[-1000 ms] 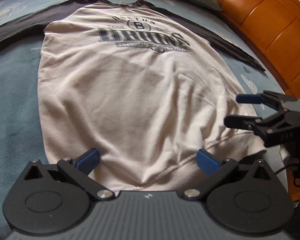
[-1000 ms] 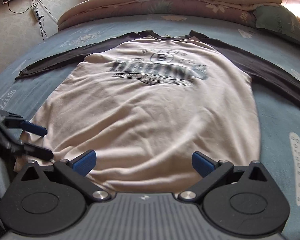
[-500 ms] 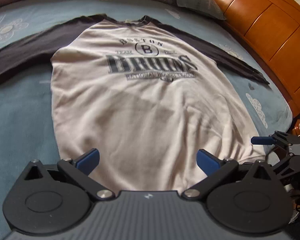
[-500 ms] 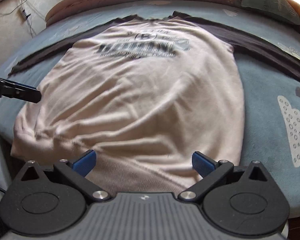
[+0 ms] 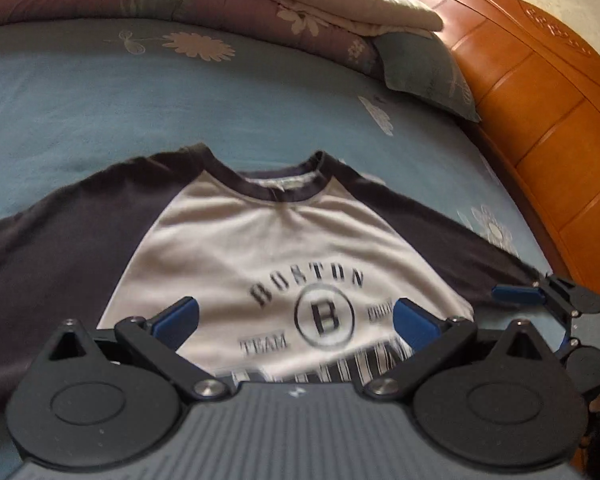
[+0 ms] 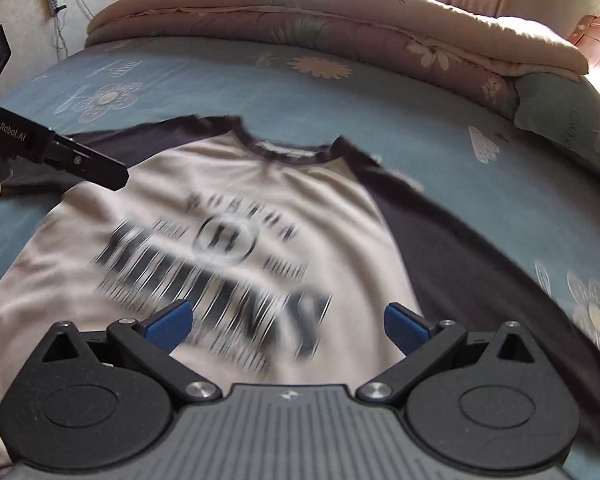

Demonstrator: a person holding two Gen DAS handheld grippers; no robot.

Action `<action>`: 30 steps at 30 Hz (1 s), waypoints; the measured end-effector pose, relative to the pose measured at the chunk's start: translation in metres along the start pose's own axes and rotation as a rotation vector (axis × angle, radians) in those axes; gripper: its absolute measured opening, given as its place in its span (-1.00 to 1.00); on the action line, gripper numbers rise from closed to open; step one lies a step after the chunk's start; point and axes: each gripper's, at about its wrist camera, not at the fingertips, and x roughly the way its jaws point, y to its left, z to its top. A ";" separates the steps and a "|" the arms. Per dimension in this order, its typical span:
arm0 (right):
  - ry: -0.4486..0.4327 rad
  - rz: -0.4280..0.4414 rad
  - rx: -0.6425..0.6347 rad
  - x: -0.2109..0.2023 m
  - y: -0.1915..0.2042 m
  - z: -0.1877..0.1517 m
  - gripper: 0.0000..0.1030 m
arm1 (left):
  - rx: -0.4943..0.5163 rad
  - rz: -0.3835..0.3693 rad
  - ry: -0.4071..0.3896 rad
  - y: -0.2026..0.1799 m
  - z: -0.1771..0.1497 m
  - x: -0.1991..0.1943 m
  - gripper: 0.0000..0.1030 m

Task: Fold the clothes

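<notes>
Presently, item one: a long-sleeved raglan shirt (image 5: 260,248), pale body with dark sleeves and collar and a "Boston" crest print, lies face up and spread flat on the blue flowered bed sheet (image 5: 180,92). Collar toward the rolled quilt (image 6: 339,20); both sleeves stretched outward from the shirt's body. No fold shows in the part on view; the hem is out of sight below both cameras, so its state cannot be told.

Item two: left tongs (image 5: 296,316), spread wide, blue pads either side of the crest, holding nothing.

Item three: right tongs (image 6: 286,322), likewise wide and empty, above the lower print of the shirt, near its dark sleeve. Print is smeared by motion blur.

Surroundings: green pillow (image 5: 423,76) beyond the shirt's collar, orange wooden headboard (image 5: 547,128) past the pillow.

Progress, judged: shirt laid out and smoothed, folding of sleeves and body apparently all left to do, as far as the visible portion goes.
</notes>
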 end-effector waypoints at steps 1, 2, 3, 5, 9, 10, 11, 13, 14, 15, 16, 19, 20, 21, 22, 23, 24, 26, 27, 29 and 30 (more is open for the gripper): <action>0.001 0.013 0.025 0.016 -0.010 0.014 1.00 | -0.039 -0.010 0.008 0.007 0.016 0.015 0.99; 0.002 0.025 0.050 0.032 -0.020 0.027 1.00 | -0.078 -0.020 0.015 0.014 0.032 0.029 0.99; 0.004 0.038 0.075 0.048 -0.030 0.041 1.00 | -0.125 -0.030 0.030 0.022 0.043 0.044 0.99; 0.006 0.064 0.126 0.080 -0.049 0.068 1.00 | -0.211 -0.056 0.060 0.039 0.054 0.072 0.99; 0.036 0.164 0.222 0.136 -0.067 0.092 1.00 | -0.292 -0.093 0.039 0.060 0.062 0.101 0.98; 0.043 0.176 0.232 0.149 -0.067 0.094 1.00 | -0.299 -0.105 0.016 0.063 0.064 0.103 0.98; 0.042 0.170 0.233 0.157 -0.068 0.097 1.00 | -0.298 -0.108 0.002 0.065 0.067 0.105 0.99; 0.030 0.135 0.223 0.169 -0.068 0.103 1.00 | -0.291 -0.111 -0.023 0.069 0.073 0.109 0.99; 0.024 0.118 0.218 0.175 -0.068 0.106 1.00 | -0.284 -0.094 -0.044 0.071 0.077 0.110 0.99; 0.018 0.100 0.213 0.181 -0.068 0.108 1.00 | -0.277 -0.074 -0.067 0.072 0.081 0.111 0.99; 0.012 0.083 0.208 0.186 -0.069 0.111 1.00 | -0.283 -0.068 -0.082 0.074 0.083 0.113 0.99; -0.008 0.034 0.191 0.201 -0.070 0.120 1.00 | -0.297 -0.062 -0.088 0.076 0.090 0.114 0.99; -0.004 0.026 0.187 0.202 -0.071 0.122 1.00 | -0.285 -0.058 -0.079 0.074 0.092 0.112 0.98; 0.006 0.021 0.184 0.201 -0.072 0.125 1.00 | -0.259 -0.041 -0.079 0.075 0.095 0.106 0.98; 0.008 0.026 0.185 0.196 -0.073 0.126 1.00 | -0.238 -0.021 -0.084 0.074 0.096 0.099 0.98; 0.006 0.039 0.190 0.187 -0.073 0.125 1.00 | -0.218 -0.001 -0.090 0.073 0.096 0.090 0.98; 0.005 0.054 0.197 0.179 -0.073 0.123 1.00 | -0.220 -0.010 -0.077 0.073 0.095 0.083 0.98; 0.065 0.120 0.197 0.164 -0.069 0.114 1.00 | -0.233 -0.087 0.009 0.072 0.084 0.077 0.98; 0.109 0.155 0.179 0.158 -0.064 0.107 1.00 | -0.218 -0.090 0.039 0.070 0.077 0.076 0.98; 0.167 0.135 0.114 0.156 -0.053 0.092 1.00 | -0.181 -0.079 0.091 0.064 0.062 0.076 0.99; 0.192 0.115 0.078 0.155 -0.047 0.083 1.00 | -0.162 -0.073 0.117 0.061 0.054 0.077 0.98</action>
